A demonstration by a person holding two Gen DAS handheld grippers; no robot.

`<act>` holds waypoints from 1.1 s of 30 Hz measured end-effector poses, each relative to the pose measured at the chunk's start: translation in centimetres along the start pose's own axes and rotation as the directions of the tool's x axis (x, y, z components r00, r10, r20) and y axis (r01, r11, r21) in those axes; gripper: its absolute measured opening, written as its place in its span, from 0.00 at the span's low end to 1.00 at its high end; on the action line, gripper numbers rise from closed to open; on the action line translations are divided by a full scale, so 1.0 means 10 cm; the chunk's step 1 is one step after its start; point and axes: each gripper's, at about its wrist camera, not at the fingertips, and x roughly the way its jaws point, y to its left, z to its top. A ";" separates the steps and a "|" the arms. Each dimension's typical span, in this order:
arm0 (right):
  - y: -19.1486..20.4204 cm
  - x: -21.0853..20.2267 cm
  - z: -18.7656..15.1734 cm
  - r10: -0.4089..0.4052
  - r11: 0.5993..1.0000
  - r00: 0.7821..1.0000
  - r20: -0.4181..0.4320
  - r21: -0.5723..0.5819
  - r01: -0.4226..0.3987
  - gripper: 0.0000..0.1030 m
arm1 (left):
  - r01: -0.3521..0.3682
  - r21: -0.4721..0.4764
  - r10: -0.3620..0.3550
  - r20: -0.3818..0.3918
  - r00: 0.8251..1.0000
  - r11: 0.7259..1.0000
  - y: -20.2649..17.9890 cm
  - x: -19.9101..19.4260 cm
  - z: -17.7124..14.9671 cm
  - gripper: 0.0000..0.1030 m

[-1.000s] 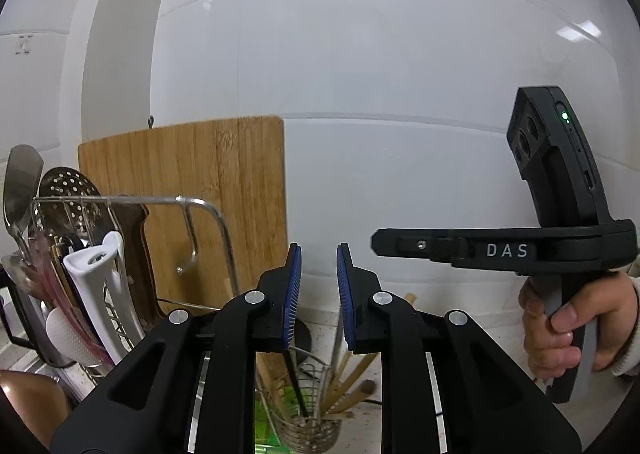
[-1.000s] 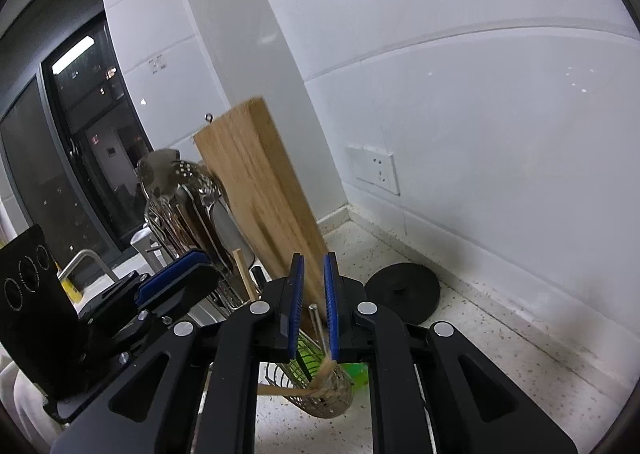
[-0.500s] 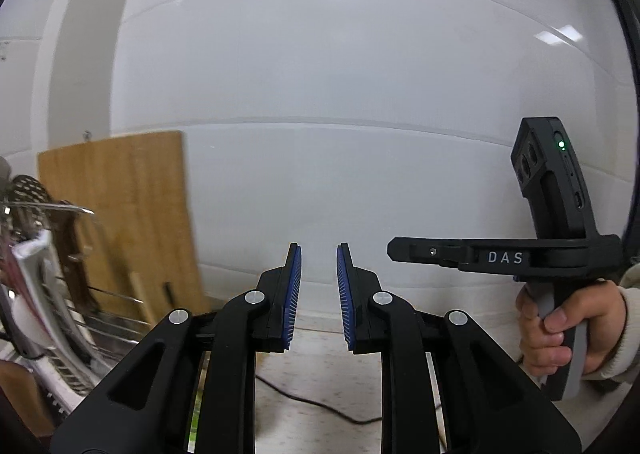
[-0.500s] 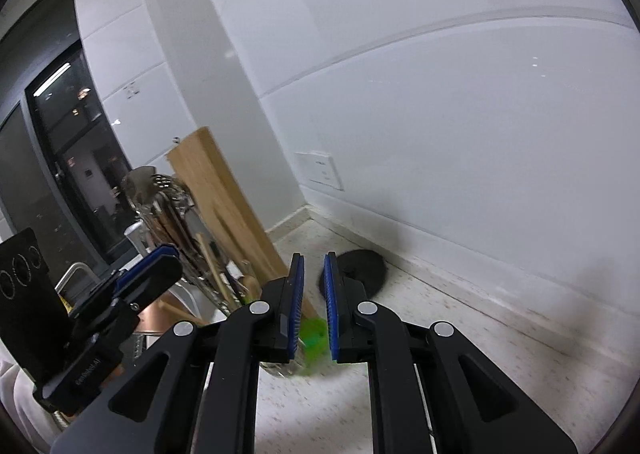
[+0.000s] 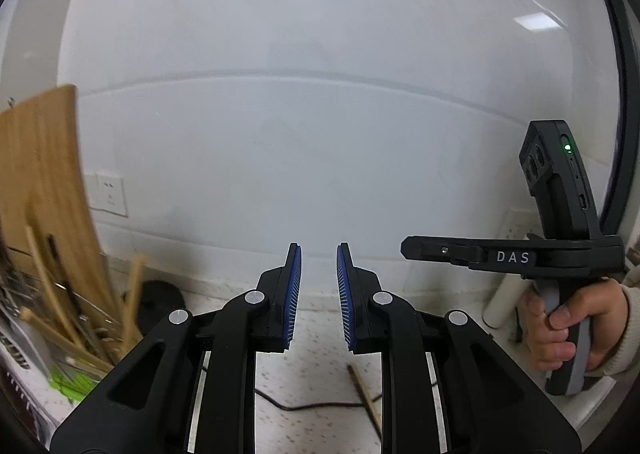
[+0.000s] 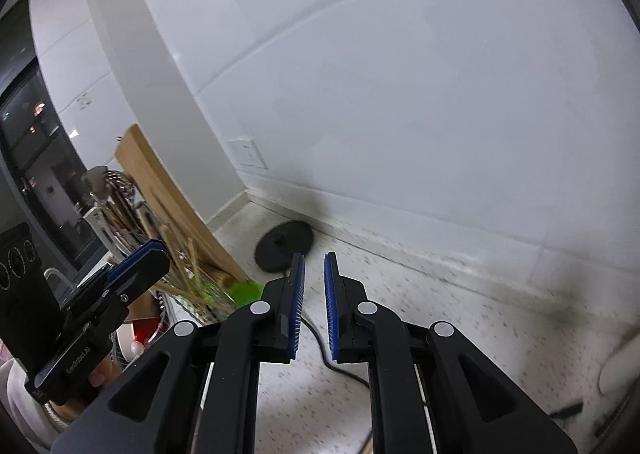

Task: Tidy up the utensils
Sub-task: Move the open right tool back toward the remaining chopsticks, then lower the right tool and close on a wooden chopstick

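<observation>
My view takes in the speckled counter [image 6: 460, 294] below a white tiled wall [image 5: 320, 114]. A wooden cutting board [image 5: 38, 182] leans at left, behind a wire holder of chopsticks [image 5: 44, 286]. One loose chopstick [image 5: 365, 394] lies on the counter by a black cable [image 5: 304, 407]. My left claw [image 5: 318, 254] sits slightly parted, empty; my right claw [image 6: 314, 258] nearly clenched, empty.

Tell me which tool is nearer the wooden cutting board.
Left. The left tool is close beside the cutting board; the right tool is farther off, beyond the left tool.
</observation>
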 end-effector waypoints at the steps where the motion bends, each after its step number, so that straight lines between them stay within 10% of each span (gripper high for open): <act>1: -0.06 -0.01 -0.02 -0.001 1.000 1.000 -0.007 0.010 0.002 0.07 | 0.004 0.002 -0.004 -0.010 1.000 1.000 -0.03 0.05 -0.02 0.18; 14: -0.57 0.29 -0.35 -0.021 0.993 0.990 -0.140 0.114 0.037 0.07 | 0.070 -0.038 -0.076 -0.219 0.973 0.997 -0.06 0.76 -0.29 0.18; 23: -0.99 0.78 -0.62 0.026 0.977 0.955 -0.294 0.211 0.038 0.09 | 0.097 -0.092 -0.126 -0.388 0.913 0.991 0.00 1.31 -0.65 0.18; 26: -1.08 0.94 -0.71 0.036 0.972 0.941 -0.335 0.229 0.045 0.16 | 0.087 -0.113 -0.130 -0.459 0.879 0.990 0.00 1.50 -0.82 0.40; 33: -1.18 1.28 -0.91 0.034 0.966 0.901 -0.433 0.245 0.082 0.16 | 0.093 -0.128 -0.148 -0.533 0.833 0.987 0.01 1.76 -1.11 0.40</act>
